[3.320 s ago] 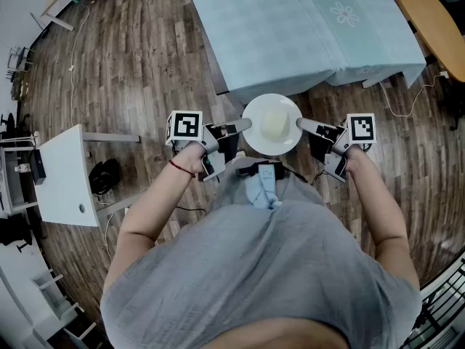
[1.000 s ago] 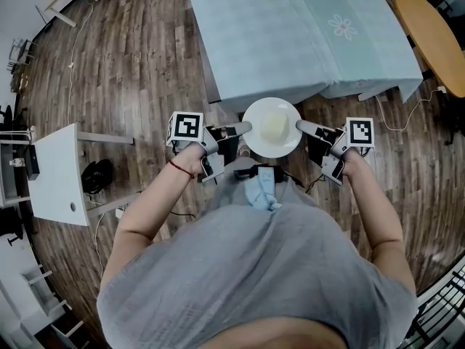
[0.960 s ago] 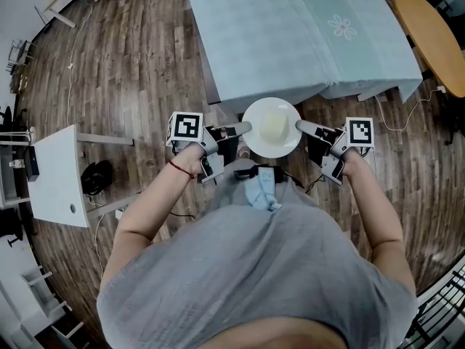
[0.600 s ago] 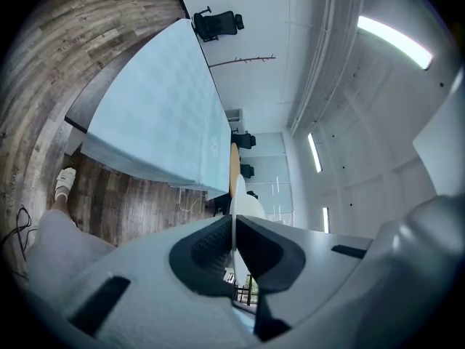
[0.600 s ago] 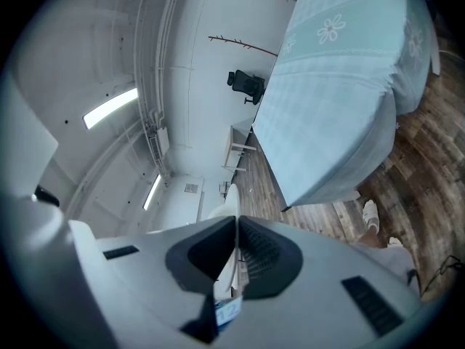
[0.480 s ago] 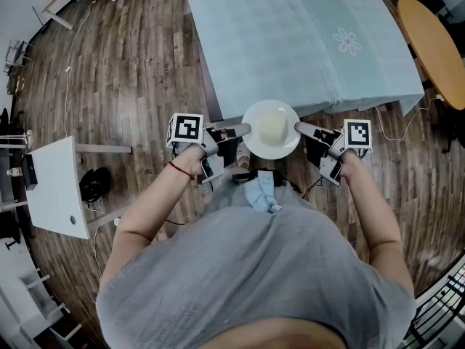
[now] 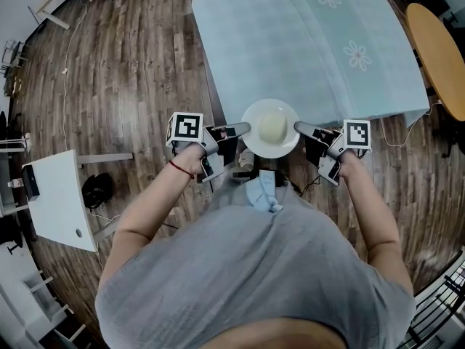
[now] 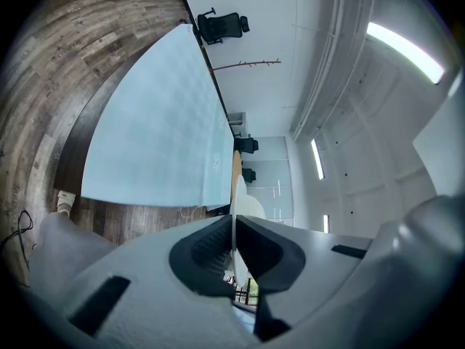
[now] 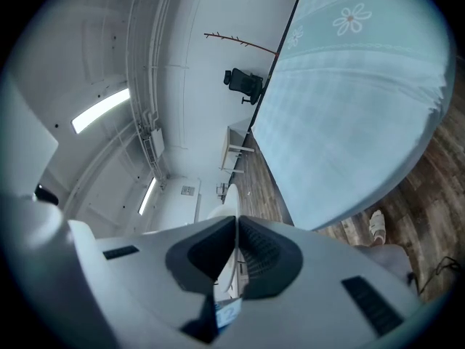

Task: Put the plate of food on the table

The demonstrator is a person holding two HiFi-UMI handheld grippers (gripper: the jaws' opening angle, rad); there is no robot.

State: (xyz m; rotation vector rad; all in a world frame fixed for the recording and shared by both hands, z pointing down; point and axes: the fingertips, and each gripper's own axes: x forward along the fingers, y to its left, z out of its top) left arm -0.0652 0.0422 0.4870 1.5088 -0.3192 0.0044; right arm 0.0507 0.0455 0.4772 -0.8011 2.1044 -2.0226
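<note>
The plate (image 7: 253,141) is held at the table (image 7: 290,42) edge
Its rim is clamped (opposite sides) by left gripper (image 7: 245,128) and right gripper (image 7: 298,126) jaws

The right gripper (image 9: 235,227) has its two jaws pressed together on the thin rim of a white plate (image 9: 227,198), seen edge-on, with a dark ribbed pad (image 9: 267,257) on each side of it. The plate is apart from the table (image 9: 349,122), off its near corner. The table wears a pale blue checked cloth (image 9: 327,158) printed with a flower (image 9: 351,19). A black office chair (image 9: 243,84) stands beyond the table's far end. Wooden floor (image 9: 429,173) shows by the table's near edge, and a light shoe (image 9: 376,226) rests there.
</note>
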